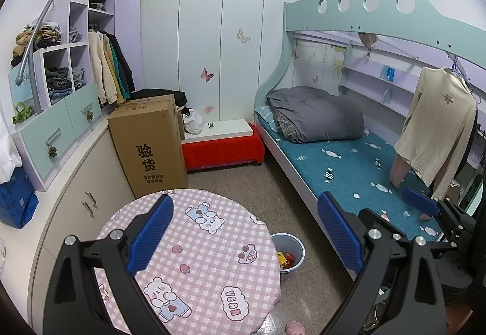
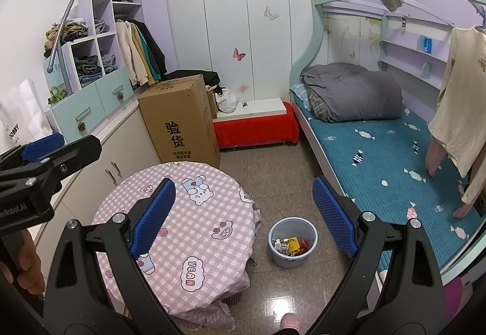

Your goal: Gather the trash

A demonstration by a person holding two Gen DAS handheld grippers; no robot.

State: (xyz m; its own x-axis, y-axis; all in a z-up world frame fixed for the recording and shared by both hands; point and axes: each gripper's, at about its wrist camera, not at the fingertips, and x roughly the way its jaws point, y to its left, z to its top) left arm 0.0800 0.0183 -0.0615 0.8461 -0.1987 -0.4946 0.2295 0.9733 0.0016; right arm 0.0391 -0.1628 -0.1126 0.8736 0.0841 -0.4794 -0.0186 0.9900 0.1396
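Note:
A small blue-grey trash bin stands on the floor right of the round table; it holds several wrappers, yellow, red and white. It also shows in the left wrist view, partly hidden by the table edge. My left gripper is open and empty, held high over the round table with its pink checked cloth. My right gripper is open and empty, above the table's right edge and the bin. The left gripper's body shows at the left of the right wrist view.
A tall cardboard box stands behind the table. A red-covered bench sits against the far wall. A bunk bed with a grey duvet fills the right. Cabinets and shelves run along the left. A pink slipper is at the bottom.

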